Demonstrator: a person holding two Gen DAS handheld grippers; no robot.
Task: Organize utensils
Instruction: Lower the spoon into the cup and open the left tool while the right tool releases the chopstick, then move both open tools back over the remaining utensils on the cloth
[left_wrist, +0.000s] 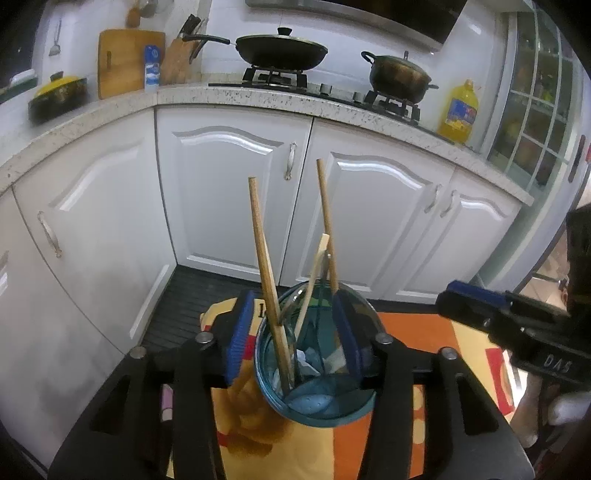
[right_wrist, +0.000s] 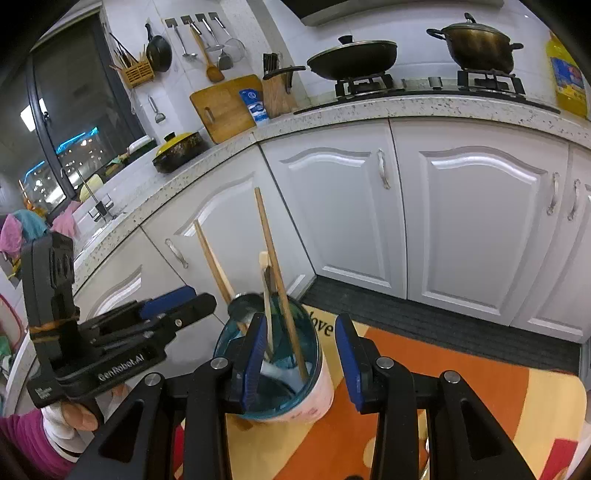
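Left gripper (left_wrist: 291, 299) near cup (left_wrist: 314, 417) of utensils (left_wrist: 266, 266)

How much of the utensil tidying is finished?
Looks mostly done: two long wooden chopsticks, a pale wooden spoon and a ladle already stand in the blue-rimmed cup. Nothing is held: both the left gripper and right gripper are open. No loose utensils are visible.

A round cup (left_wrist: 317, 387) with a teal inside and white outer wall stands upright on the orange-and-yellow mat (right_wrist: 461, 406), holding two long wooden sticks (left_wrist: 267, 280) and a paler wooden utensil (left_wrist: 314, 277) leaning against its rim.
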